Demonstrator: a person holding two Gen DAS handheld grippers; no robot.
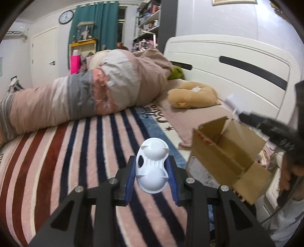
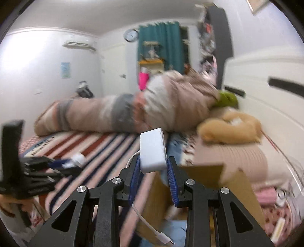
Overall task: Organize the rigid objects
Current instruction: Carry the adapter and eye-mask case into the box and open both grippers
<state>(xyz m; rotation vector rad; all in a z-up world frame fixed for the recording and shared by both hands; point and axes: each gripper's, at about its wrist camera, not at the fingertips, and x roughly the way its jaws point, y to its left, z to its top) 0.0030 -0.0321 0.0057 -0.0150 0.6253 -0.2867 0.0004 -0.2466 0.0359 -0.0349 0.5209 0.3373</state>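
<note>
Your left tongs are clamped on a white plastic double-cup piece, your right tongs on a white rectangular charger block. Neither is in the open brown cardboard box on the bed's right yet, so both drops remain.

Rolled duvet, tan plush toy, wall clock

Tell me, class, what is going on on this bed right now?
A person is tidying small hard items with a hand-held gripper in each hand. The left hand-held gripper is shut on a white moulded plastic piece with two round domes, held above the striped blanket. The right hand-held gripper is shut on a white rectangular plastic adapter, whose white cable dangles below. An open brown cardboard box sits at the bed's edge; neither item is in it yet.
</note>
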